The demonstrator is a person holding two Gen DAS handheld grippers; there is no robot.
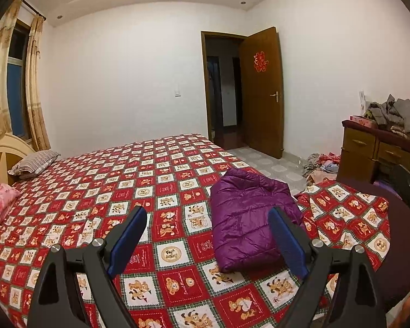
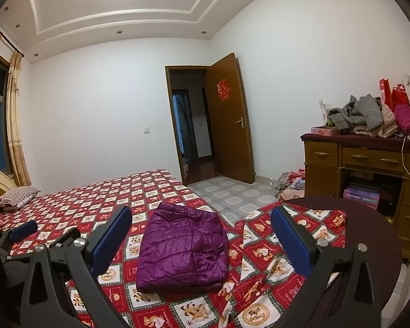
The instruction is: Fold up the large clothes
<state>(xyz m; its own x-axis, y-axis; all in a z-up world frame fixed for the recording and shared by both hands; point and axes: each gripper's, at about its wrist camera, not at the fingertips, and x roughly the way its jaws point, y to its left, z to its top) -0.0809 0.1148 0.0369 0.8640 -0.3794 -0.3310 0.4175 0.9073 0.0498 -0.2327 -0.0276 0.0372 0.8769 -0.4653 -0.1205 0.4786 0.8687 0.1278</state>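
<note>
The jacket (image 2: 181, 248), a purple quilted garment, lies folded into a compact rectangle on the bed (image 2: 95, 199), low in the centre of the right wrist view and right of centre in the left wrist view. It rests near the bed's corner, just beside the spot where the patterned sheet (image 2: 262, 248) is rucked up. That position keeps it within reach of both tools.

The left gripper (image 1: 207, 248) is released: its blue pads (image 1: 129, 240) stand wide apart with only sheet and the jacket's near edge showing between them. The right gripper (image 2: 202, 242) is likewise released, its jaws spread to either side of the jacket without touching it. Neither tool grasps anything. Both point slightly downward across the bed, a posture that suits a pause after setting a fold rather than a pick-up.

Judgement: this garment appears finished, since no sleeve or hem trails loose. The next step is probably to fetch another item.

Candidate items are visible. A heap of grey and pink clothes (image 2: 369, 119) sits on the dresser (image 2: 369, 158) at the right edge of the frame. A second pile (image 2: 289, 181) lies on the floor (image 2: 232, 194) between the dresser and the open door (image 2: 228, 120). A pillow (image 2: 16, 195) rests at the far left by the headboard, clear of the working area.
</note>
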